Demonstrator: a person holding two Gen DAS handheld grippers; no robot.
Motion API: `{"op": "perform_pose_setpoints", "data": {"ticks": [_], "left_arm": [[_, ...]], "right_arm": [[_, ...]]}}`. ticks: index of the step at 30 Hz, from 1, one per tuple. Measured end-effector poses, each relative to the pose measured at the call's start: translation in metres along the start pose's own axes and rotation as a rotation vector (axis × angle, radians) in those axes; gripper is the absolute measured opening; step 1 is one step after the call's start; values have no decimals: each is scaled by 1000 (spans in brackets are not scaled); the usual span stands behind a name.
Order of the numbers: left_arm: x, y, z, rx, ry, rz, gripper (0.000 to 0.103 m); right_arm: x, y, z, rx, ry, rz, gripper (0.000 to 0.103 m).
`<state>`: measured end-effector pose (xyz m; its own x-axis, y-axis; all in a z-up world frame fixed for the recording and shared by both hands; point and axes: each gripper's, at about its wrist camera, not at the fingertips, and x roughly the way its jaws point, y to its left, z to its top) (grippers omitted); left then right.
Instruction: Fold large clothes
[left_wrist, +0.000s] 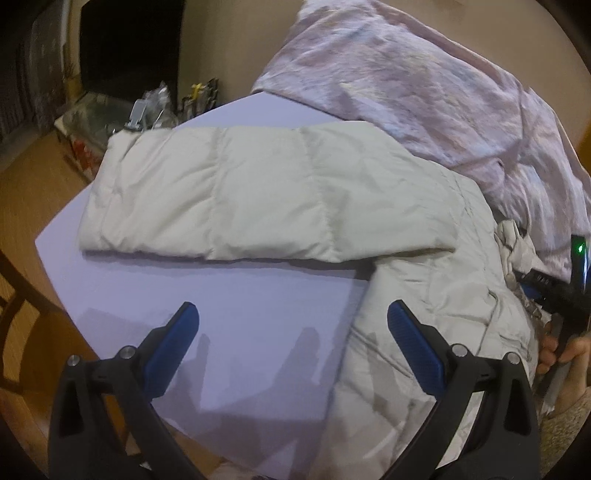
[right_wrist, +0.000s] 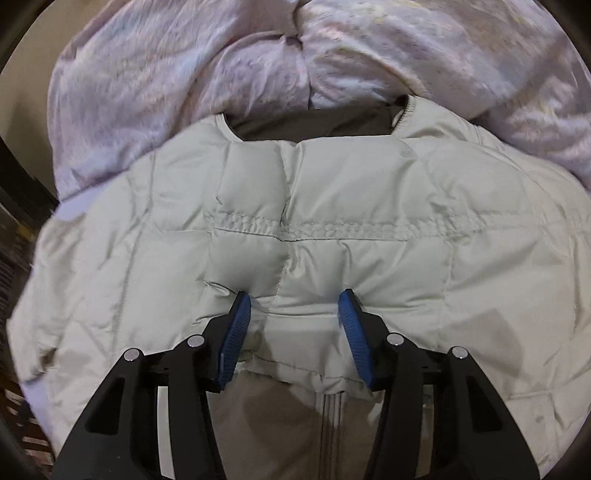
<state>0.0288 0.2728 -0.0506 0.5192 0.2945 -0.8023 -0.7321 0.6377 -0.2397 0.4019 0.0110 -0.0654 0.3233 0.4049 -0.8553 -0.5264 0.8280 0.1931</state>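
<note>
Your puffy cream jacket (right_wrist: 332, 206) lies front-up across the pale worktop (left_wrist: 207, 295), one sleeve (left_wrist: 229, 195) stretched flat sideways — ready to fold inward. A pink quilt (left_wrist: 424, 74) crowds behind. Your right gripper (right_wrist: 293, 306) straddles the front placket, fingers half-spread, gripping nothing; your left gripper (left_wrist: 293, 317) hovers wide, empty.

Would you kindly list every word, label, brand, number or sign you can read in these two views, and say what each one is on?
No readable text in either view.
Puffer jacket: a small round mark on the chest, too blurred to read.
Packets on the side table: any print is too small and blurred to read.
Black device beside the jacket: a green light only, no legible characters.
Pink quilt: a faint pattern, no lettering.
</note>
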Motion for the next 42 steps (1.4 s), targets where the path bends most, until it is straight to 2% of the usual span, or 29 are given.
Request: {"op": "perform_pose_setpoints", "data": {"ticks": [4, 9, 13, 18, 20, 23, 25, 27, 30, 36, 39, 42], "left_arm": [[3, 16, 4, -69, 9, 5, 101], [7, 47, 14, -214, 8, -24, 100], [16, 72, 24, -346, 13, -45, 82], [16, 98, 31, -503, -37, -83, 77], [17, 108, 34, -555, -58, -89, 70], [20, 122, 37, -627, -78, -91, 51], [24, 131, 37, -669, -75, -85, 25], [31, 139, 38, -709, -69, -98, 15], [33, 143, 40, -714, -63, -107, 8], [18, 123, 62, -594, -86, -57, 3], [2, 102, 82, -521, -126, -64, 3], [-20, 62, 105, -412, -177, -103, 3]], "right_arm": [[5, 6, 6, -25, 19, -22, 54], [5, 6, 3, -26, 1, -5, 54], [1, 1, 1, -21, -14, 11, 54], [-3, -4, -2, -16, -22, 31, 55], [-4, -6, -4, -16, -30, 38, 55], [-6, -7, -6, -20, -44, 51, 56], [-5, -5, -7, -21, -51, 59, 57], [-5, -5, -7, -22, -55, 68, 57], [-5, -6, -8, -21, -57, 73, 58], [-6, -5, -8, -24, -56, 71, 58], [-6, -4, -8, -22, -52, 69, 58], [-7, -3, -8, -23, -43, 61, 58]]}}
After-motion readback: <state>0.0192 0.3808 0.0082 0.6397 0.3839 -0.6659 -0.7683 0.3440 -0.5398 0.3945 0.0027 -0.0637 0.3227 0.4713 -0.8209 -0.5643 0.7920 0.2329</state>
